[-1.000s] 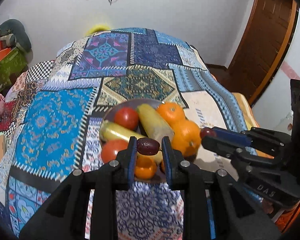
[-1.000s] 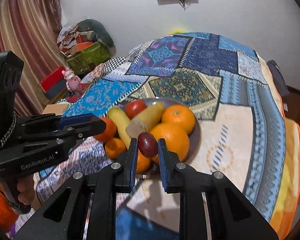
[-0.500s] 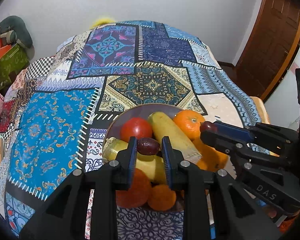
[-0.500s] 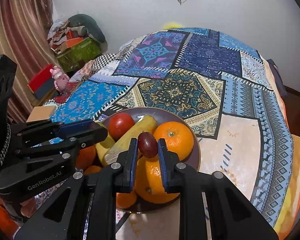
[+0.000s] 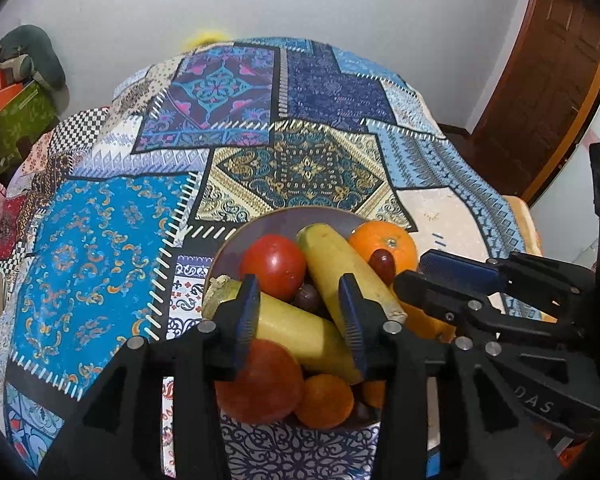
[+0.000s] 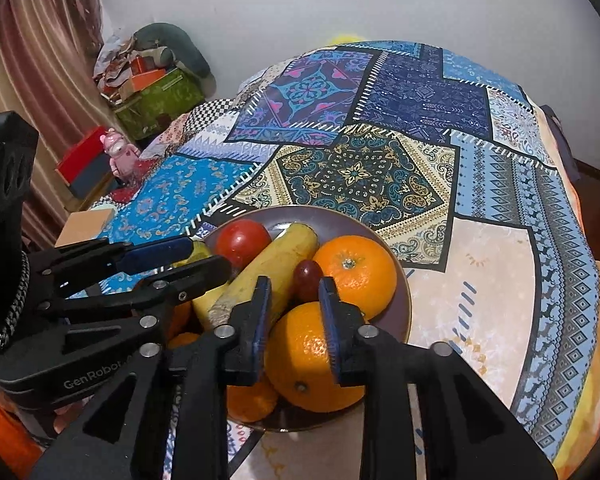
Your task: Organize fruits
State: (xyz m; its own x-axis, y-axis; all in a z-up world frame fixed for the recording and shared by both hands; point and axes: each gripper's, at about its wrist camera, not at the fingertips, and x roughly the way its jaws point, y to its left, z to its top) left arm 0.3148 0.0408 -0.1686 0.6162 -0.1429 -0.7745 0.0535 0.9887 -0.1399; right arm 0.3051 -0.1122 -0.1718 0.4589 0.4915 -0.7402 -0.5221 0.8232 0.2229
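Both grippers hover low over the fruit plate [image 6: 400, 280], side by side. The left gripper [image 5: 298, 312] has its fingers spread, nothing between them; one dark grape [image 5: 308, 296] lies below, among the bananas. The right gripper [image 6: 294, 304] is likewise spread, its grape [image 6: 307, 278] resting between banana [image 6: 276, 260] and orange [image 6: 356, 272]. The patchwork cloth [image 6: 380, 120] stretches beyond.

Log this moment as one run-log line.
left gripper: open | right gripper: open | both dark grapes in plate among fruit
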